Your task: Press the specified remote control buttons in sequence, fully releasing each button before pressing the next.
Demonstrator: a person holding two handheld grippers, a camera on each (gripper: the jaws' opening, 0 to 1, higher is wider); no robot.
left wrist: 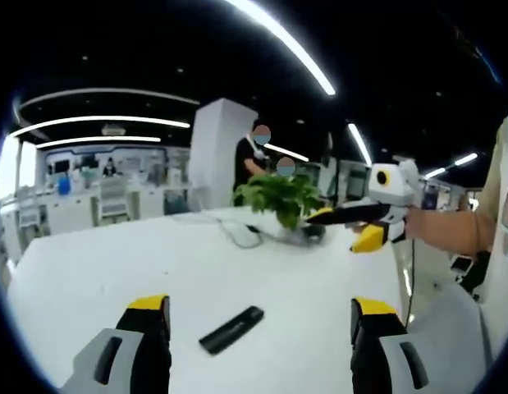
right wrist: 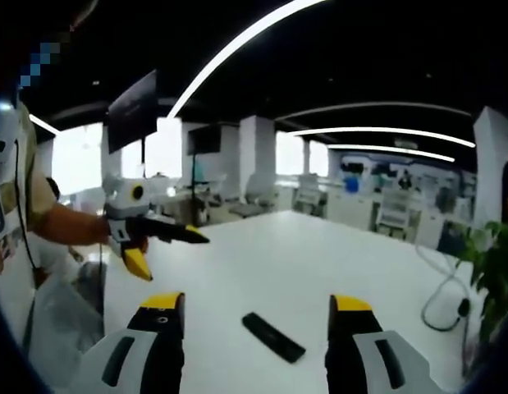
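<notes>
So nothing pressed yet by the look of it; remote lies flat on the white counter, alone, between the jaws of the left tongs in the left gripper view and between the jaws of the right tongs in the right gripper view; both tongs stand wide, holding nothing, well above the remote.

Risks: remote is slim and loose on a slick top, so an off-centre poke likely skates or spins it instead of pressing a button; wide jaws could land on two buttons at once, better narrowed first; buttons too small to make out from here, so picking the wrong one is a real chance; coming down with both tongs could hide the remote from the cameras.

Room: plenty of bare counter around the remote; plant and cable sit well apart toward the far edge; near edge is closer, so a shove that way could drop it.
</notes>
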